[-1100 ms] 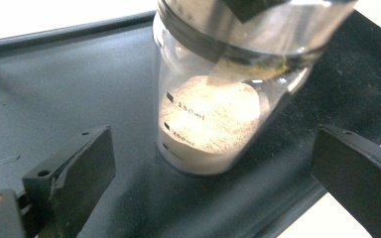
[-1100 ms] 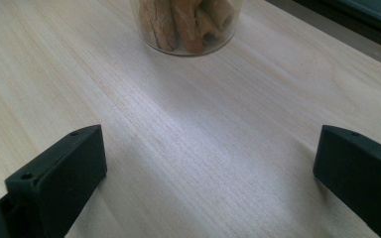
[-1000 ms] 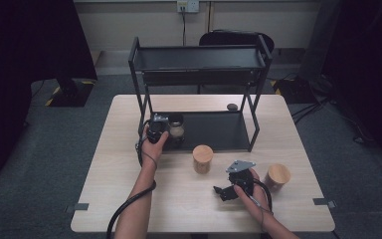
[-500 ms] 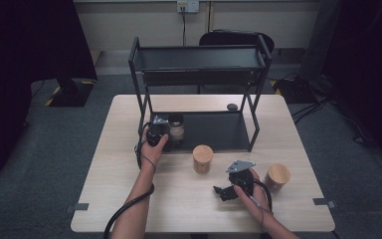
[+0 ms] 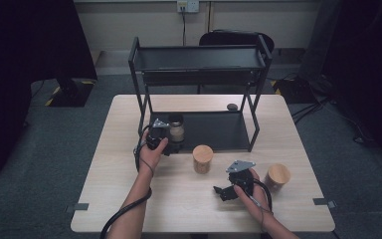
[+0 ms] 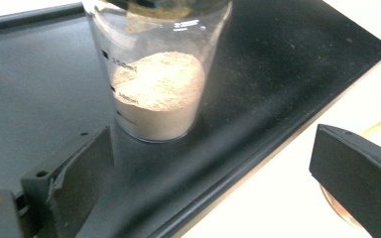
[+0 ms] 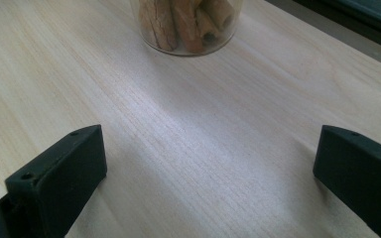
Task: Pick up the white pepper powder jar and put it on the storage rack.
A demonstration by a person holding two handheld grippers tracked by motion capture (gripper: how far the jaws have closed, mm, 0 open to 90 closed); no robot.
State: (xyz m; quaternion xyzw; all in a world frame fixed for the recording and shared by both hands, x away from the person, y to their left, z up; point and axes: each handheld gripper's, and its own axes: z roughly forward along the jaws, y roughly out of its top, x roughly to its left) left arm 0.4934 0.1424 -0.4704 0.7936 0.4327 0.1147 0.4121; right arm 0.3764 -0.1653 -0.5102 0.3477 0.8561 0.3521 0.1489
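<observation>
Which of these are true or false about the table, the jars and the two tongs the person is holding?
1. The jar of powder stands on the rack's bottom shelf. True.
2. The left tongs are clamped on that jar. False: in the left gripper view the jaws stand wide, with the jar ahead of them, untouched.
3. The right tongs are open above bare table. True.
4. Both wooden-lidded jars sit on the top shelf. False: they stand on the table, in front of the rack.
5. The jar in the right gripper view holds brown sticks. True.
</observation>
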